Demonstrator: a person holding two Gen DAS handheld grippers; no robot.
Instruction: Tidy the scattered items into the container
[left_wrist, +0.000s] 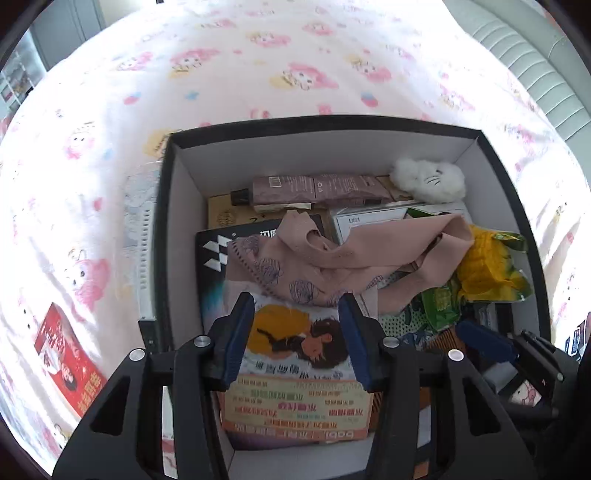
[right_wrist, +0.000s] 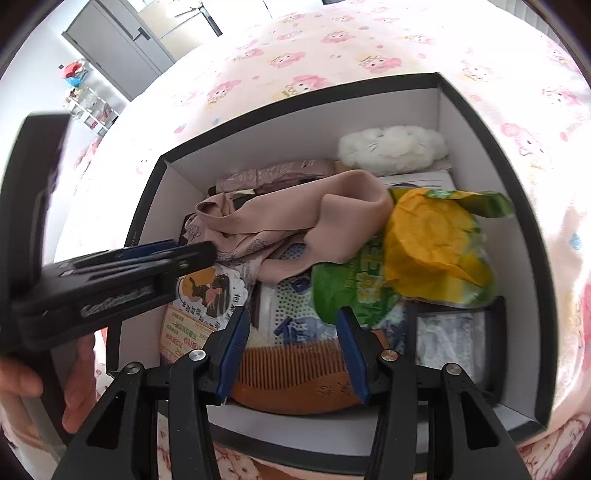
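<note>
A black box with white inner walls (left_wrist: 184, 206) (right_wrist: 476, 155) stands on the bed. It holds a pink cloth (left_wrist: 332, 254) (right_wrist: 295, 218), a yellow-green snack bag (left_wrist: 487, 266) (right_wrist: 424, 251), a white plush (left_wrist: 428, 181) (right_wrist: 391, 147), a brown tube (left_wrist: 317, 190), a printed packet (left_wrist: 295, 369) (right_wrist: 199, 314) and a wooden comb (right_wrist: 291, 373). My left gripper (left_wrist: 297, 306) is open above the printed packet and holds nothing; it shows from the side in the right wrist view (right_wrist: 184, 254). My right gripper (right_wrist: 291, 325) is open above the comb.
A red packet (left_wrist: 62, 354) lies on the cartoon-print bedsheet (left_wrist: 258, 74) left of the box. A clear wrapped item (left_wrist: 138, 236) leans against the box's left outer wall. A grey cabinet (right_wrist: 118, 40) stands beyond the bed.
</note>
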